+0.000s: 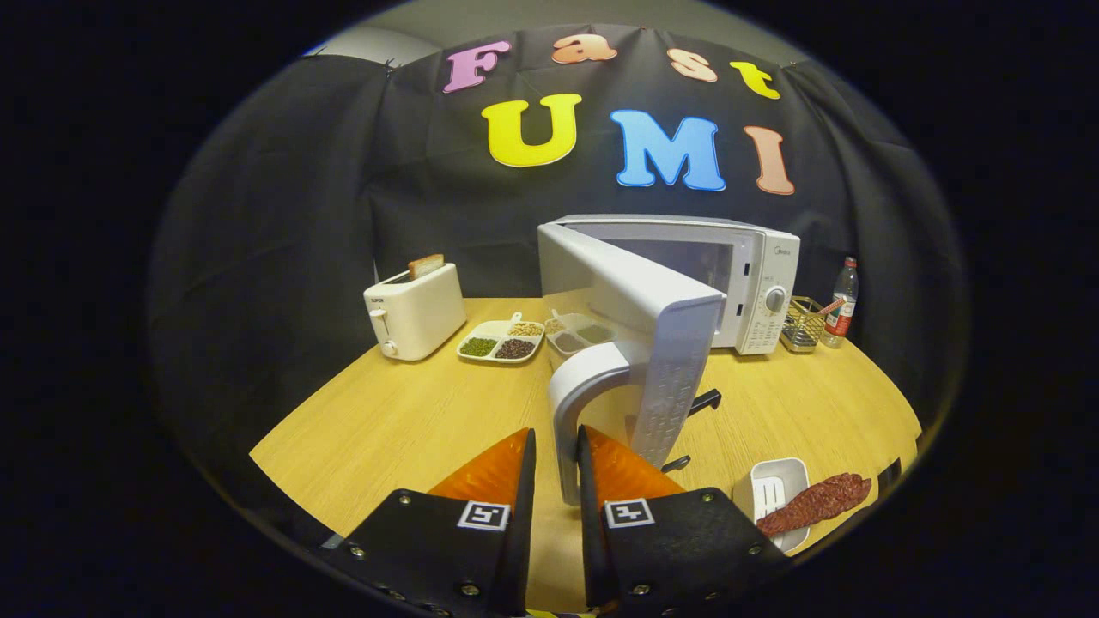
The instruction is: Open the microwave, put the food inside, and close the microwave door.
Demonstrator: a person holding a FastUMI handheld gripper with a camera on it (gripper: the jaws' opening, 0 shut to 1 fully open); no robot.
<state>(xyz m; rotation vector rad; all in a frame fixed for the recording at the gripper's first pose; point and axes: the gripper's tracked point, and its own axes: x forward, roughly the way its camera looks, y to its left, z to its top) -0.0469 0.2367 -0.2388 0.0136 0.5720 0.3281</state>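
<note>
While the microwave [755, 283] stood on the desk [412, 421] with its door [640, 343] swung wide, the tool [556, 451] was closed on the door handle [571, 412]. The food [816, 502] lay across a white dish [777, 489] right of the fingers.

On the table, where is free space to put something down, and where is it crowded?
Bare wood lies between the toaster, the bean tray and the left finger. Another bare patch sits between the microwave, the basket and the meat dish. It is crowded around the open door, whose handle stands between the fingers.
</note>
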